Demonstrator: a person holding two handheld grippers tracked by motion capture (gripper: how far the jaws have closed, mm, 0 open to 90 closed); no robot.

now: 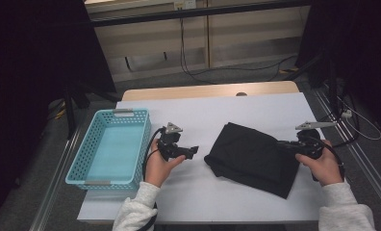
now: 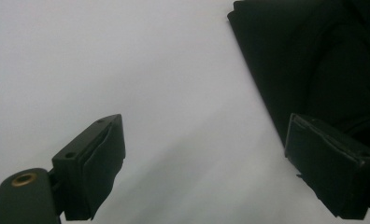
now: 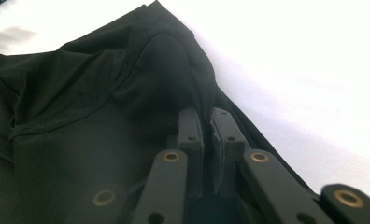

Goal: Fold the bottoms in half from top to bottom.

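- At the left of the high view sits a turquoise basket (image 1: 109, 149) on the white table (image 1: 256, 108).
- Left of centre, the left gripper (image 1: 191, 151) hovers with jaws spread, holding nothing.
- Right of centre lies the black garment (image 1: 251, 156); the right gripper (image 1: 281, 144) pinches a fold of its right edge.

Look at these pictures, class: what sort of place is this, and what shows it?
Probably a lab or recording workspace: a white-covered table ringed by dark curtains, loose cables across the carpeted floor, and metal rails alongside.
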